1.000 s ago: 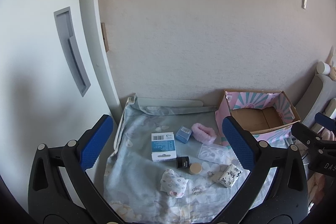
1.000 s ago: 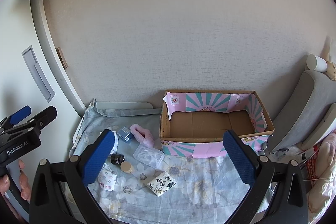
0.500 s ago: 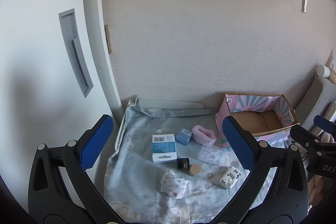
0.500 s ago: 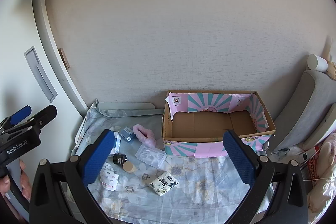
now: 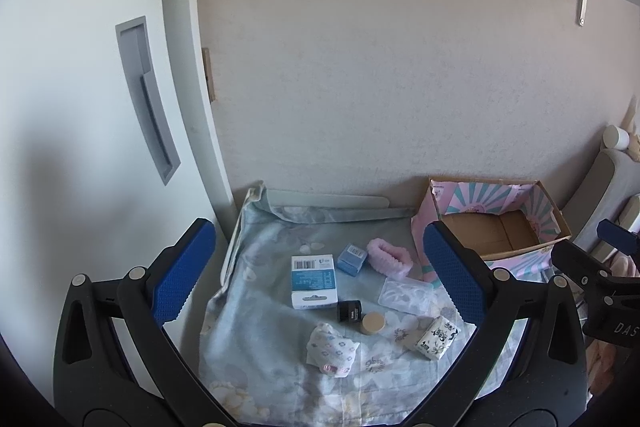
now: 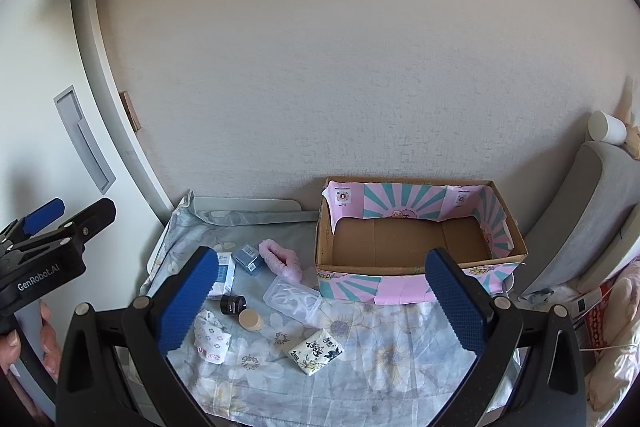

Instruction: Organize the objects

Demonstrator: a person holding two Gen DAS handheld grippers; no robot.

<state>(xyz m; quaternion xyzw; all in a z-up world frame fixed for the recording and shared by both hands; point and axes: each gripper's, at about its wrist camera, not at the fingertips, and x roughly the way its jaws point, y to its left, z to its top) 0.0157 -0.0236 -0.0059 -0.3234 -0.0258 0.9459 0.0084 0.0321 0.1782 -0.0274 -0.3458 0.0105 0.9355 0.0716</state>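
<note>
From the left wrist view, the left claw [image 5: 320,267] hangs released, its blue pads spread wide and holding nothing, well above a worktop [image 5: 256,367] draped in a pale floral cloth; between the pads lie a white-and-blue carton [image 5: 314,281], a small blue box [image 5: 352,259] just beside its far corner, a pink fuzzy band [image 5: 390,257], a clear plastic case [image 5: 406,295], a black jar [image 5: 349,311] touching a tan round lid [image 5: 373,323], a patterned cloth pouch [image 5: 332,349] and a floral tissue pack [image 5: 436,337]; bare cloth lies along the worktop's left and near edges; the cardboard box [image 5: 556,223] sits at the far right against the wall.

From the right wrist view, the right claw [image 6: 320,285] is likewise released and holds nothing, above the worktop; the cardboard box [image 6: 404,269], lined pink and teal, stands open with nothing inside, its front wall near the clear plastic case [image 6: 292,297]; the floral tissue pack [image 6: 316,351] lies apart on open cloth in front.
</note>
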